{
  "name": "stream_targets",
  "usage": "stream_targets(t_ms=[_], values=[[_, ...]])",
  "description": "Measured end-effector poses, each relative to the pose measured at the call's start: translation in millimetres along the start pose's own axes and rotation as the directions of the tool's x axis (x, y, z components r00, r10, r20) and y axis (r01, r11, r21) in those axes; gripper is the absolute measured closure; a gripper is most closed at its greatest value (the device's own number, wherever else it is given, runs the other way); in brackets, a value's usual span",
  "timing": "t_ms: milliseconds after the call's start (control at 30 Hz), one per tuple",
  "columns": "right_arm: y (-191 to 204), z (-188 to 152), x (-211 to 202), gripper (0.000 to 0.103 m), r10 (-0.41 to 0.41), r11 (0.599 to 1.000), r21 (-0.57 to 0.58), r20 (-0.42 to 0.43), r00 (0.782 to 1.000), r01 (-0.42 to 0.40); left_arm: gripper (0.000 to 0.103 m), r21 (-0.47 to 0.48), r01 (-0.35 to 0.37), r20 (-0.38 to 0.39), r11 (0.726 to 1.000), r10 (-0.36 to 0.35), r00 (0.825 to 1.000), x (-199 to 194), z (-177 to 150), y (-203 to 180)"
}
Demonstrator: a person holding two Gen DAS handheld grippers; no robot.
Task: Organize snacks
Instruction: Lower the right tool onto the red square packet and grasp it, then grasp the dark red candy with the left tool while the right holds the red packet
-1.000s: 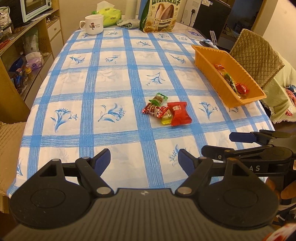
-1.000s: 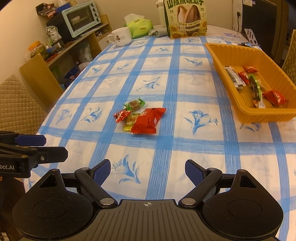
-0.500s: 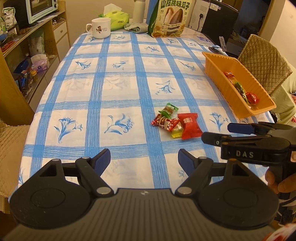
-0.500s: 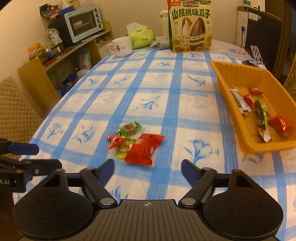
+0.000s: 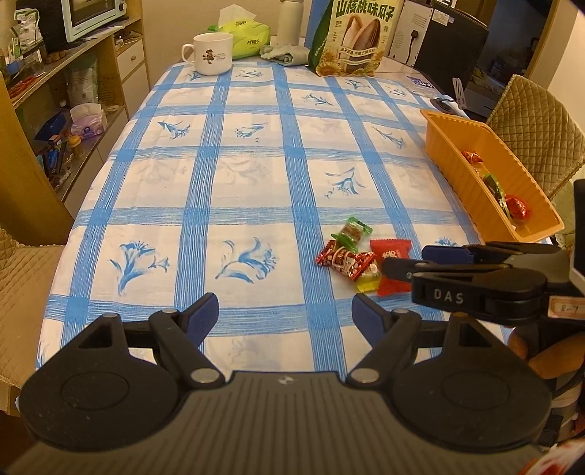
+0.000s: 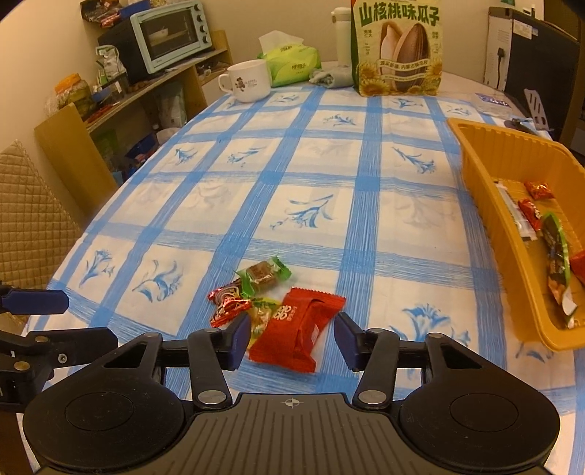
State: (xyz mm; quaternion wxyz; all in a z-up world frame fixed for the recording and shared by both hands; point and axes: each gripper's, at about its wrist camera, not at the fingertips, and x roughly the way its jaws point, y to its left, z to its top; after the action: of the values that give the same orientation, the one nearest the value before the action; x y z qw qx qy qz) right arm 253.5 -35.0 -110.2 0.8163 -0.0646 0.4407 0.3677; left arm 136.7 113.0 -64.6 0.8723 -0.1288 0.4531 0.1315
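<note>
A small pile of snacks lies on the blue-checked tablecloth: a red packet (image 6: 298, 330) (image 5: 393, 268), a green candy (image 6: 261, 274) (image 5: 353, 232), a red-foil candy (image 6: 226, 303) (image 5: 342, 259) and a yellow candy (image 6: 261, 314). My right gripper (image 6: 292, 339) (image 5: 406, 257) straddles the red packet and its jaws are closing. A gap still shows at the right pad. My left gripper (image 5: 285, 314) (image 6: 55, 318) hovers open over bare cloth near the front edge, left of the pile. The orange tray (image 6: 475, 164) (image 5: 449, 146) on the right holds several wrapped snacks.
At the far end stand a white mug (image 6: 248, 80), a green tissue pack (image 6: 292, 64) and a big sunflower-seed bag (image 6: 396, 51). Shelves with a toaster oven (image 6: 168, 34) run along the left. Quilted chairs (image 5: 537, 135) flank the table.
My right gripper has come forward and down onto the snack pile, and its jaws have narrowed around the red packet. The left gripper has drifted slightly and stayed open.
</note>
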Motion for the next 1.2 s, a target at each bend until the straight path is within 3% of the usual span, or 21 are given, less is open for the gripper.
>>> stream_targets(t_ms=[567, 933, 1200], values=[[-8.8, -0.2, 17.6, 0.074, -0.018, 0.999, -0.041, -0.004, 1.000, 0.018, 0.025, 0.017, 0.014, -0.005, 1.000, -0.013, 1.000, 19.4, 15.1, -11.9], [-40.4, -3.3, 6.7, 0.075, -0.071, 0.997, 0.028, 0.004, 0.997, 0.071, 0.025, 0.021, 0.060, 0.011, 0.998, -0.061, 0.998, 46.0, 31.5, -28.3], [-42.9, -6.2, 2.9, 0.075, -0.072, 0.997, 0.042, 0.006, 0.997, 0.071, 0.031, 0.058, 0.034, -0.012, 0.998, -0.034, 0.999, 80.7, 40.2, -36.7]])
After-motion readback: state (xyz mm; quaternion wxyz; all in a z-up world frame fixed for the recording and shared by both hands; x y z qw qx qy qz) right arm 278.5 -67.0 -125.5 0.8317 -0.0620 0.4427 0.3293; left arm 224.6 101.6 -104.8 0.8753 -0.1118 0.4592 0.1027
